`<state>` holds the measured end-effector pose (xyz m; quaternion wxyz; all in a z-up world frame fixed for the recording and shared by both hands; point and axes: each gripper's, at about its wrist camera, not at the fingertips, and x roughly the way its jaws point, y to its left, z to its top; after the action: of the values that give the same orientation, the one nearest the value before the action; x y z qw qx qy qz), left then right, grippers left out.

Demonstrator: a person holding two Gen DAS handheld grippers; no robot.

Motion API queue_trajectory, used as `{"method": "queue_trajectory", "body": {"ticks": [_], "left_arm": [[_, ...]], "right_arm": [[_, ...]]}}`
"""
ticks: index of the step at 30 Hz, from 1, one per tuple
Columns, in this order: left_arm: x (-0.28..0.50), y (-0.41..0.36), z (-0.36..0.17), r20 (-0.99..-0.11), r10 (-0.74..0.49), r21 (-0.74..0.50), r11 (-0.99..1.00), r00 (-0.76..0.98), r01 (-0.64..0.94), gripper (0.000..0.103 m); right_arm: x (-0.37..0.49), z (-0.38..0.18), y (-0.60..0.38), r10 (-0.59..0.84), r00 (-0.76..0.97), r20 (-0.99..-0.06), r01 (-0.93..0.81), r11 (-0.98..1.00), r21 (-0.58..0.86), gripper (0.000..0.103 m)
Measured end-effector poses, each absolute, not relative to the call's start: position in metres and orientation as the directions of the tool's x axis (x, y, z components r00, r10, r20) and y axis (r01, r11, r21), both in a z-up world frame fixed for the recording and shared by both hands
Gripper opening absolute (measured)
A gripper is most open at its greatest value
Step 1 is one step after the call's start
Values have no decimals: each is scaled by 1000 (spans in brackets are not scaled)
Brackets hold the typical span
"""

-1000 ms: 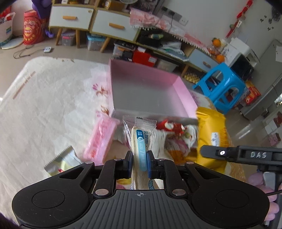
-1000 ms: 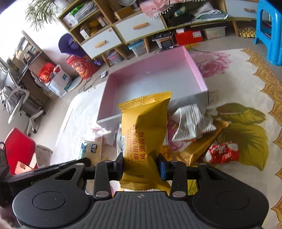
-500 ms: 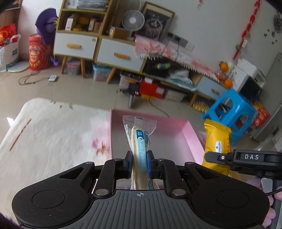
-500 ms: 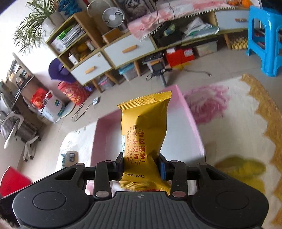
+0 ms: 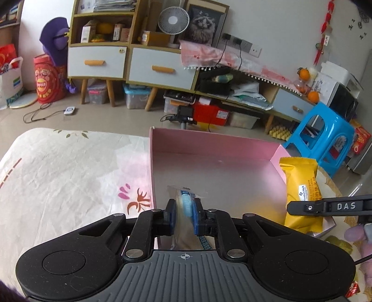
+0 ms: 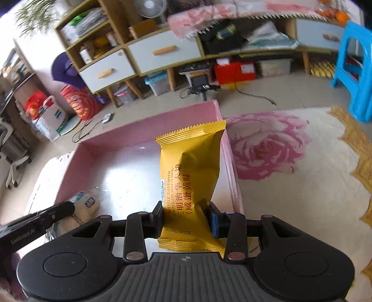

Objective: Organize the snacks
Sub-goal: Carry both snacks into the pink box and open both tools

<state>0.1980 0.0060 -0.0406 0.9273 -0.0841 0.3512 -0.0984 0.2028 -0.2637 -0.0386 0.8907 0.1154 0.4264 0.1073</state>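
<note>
Living-room setting: low wooden cabinets with white drawers and orange handles across the upper frame, a white desk fan on top, a blue plastic stool at right, clear storage bins on the tiled floor beneath. Foreground surface: a cream cloth printed with flowers, a large pink rose showing in the right wrist view. Item one: pink box, shallow, open-topped, pink walls, pale glossy floor, lying on the cloth at frame centre in both views. Item two: yellow snack packet, pillow-shaped, crimped serrated ends, red Chinese lettering and small "Waffle Sandwich" print running lengthwise; standing upright, pinched near its lower end in the right gripper, above the box's right-hand side by the right wall. Item three: clear-wrapped snack stick, narrow, pale contents, blue label, transparent film flaring at the top; held upright in the left gripper, jaws drawn close on it, above the box's near left portion; slightly blurred. Cross-views: the yellow packet appears at right of the left wrist view with the right gripper's black finger across it; the stick and the left gripper's finger appear at lower left of the right wrist view.
</note>
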Motion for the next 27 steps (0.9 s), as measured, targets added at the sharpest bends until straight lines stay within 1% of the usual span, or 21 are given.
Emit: {"method": "queue_trajectory", "body": {"ticks": [7, 9, 10, 12, 13, 14, 15, 16, 17, 18, 20, 23, 27], "left_arm": [[195, 4, -44, -619, -245, -221, 966, 747, 133, 12], [197, 4, -43, -620, -254, -224, 964, 742, 142, 14], [196, 3, -43, -622, -259, -228, 963, 738, 146, 16], [196, 3, -41, -630, -267, -232, 961, 729, 151, 24], [196, 3, -40, -631, -275, -236, 959, 725, 158, 34], [194, 3, -37, -630, -281, -240, 957, 723, 164, 49], [192, 3, -35, -623, -293, -246, 954, 725, 174, 53], [189, 3, -32, -620, -303, -251, 950, 723, 183, 63], [186, 2, -30, -620, -308, -251, 949, 721, 190, 70], [183, 2, -26, -620, -310, -249, 949, 721, 194, 72], [175, 2, -19, -620, -312, -247, 949, 720, 199, 84], [163, 5, -8, -623, -313, -250, 948, 717, 196, 88], [147, 14, 8, -633, -307, -252, 950, 710, 185, 91]], "right_arm": [[202, -39, -263, 306, 600, -740, -106, 946, 305, 29], [203, -39, -263, 312, 594, -741, -111, 945, 309, 33], [204, -39, -263, 309, 594, -743, -107, 945, 308, 34], [203, -37, -263, 304, 597, -742, -101, 947, 306, 54], [202, -35, -263, 305, 602, -738, -104, 946, 305, 56], [201, -32, -262, 307, 603, -736, -110, 946, 305, 59], [199, -31, -261, 302, 604, -738, -108, 948, 300, 63], [198, -28, -260, 298, 606, -738, -107, 949, 295, 64], [195, -25, -259, 288, 608, -740, -103, 953, 286, 67], [192, -22, -258, 277, 612, -741, -100, 956, 275, 70], [185, -15, -256, 259, 623, -738, -97, 962, 256, 73], [171, -1, -256, 252, 640, -726, -93, 963, 253, 78], [151, 16, -257, 238, 656, -717, -85, 966, 243, 82]]}}
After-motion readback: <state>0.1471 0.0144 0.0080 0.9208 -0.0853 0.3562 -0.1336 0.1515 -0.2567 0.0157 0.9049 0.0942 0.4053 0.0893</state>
